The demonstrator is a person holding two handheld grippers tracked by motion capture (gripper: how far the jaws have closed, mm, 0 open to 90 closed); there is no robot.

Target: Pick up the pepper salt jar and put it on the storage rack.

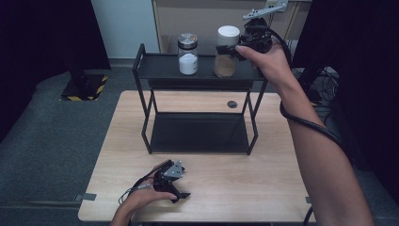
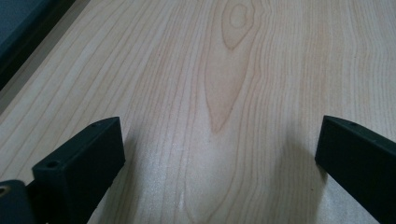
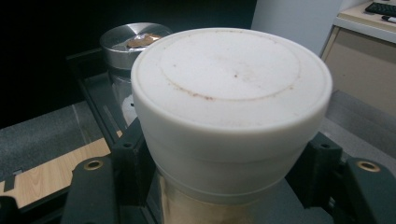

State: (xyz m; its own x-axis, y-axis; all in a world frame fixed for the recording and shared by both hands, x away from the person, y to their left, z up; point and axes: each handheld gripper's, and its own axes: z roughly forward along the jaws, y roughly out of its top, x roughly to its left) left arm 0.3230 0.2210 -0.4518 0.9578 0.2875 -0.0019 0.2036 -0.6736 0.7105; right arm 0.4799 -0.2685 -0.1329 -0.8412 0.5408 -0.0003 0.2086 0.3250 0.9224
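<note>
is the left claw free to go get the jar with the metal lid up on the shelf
Probably yes. The left claw rests open and empty on the table, and the metal-lidded jar stands ungripped on the top shelf, though it is a long reach up.

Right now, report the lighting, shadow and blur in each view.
High view: dim and bluish, black at the sides, the table evenly lit. Left gripper view: sharp wood grain, a soft shadow beside each jaw, a pale sheen between them. Right gripper view: the white lid is bright and sharp, the background dark and softer.
</note>
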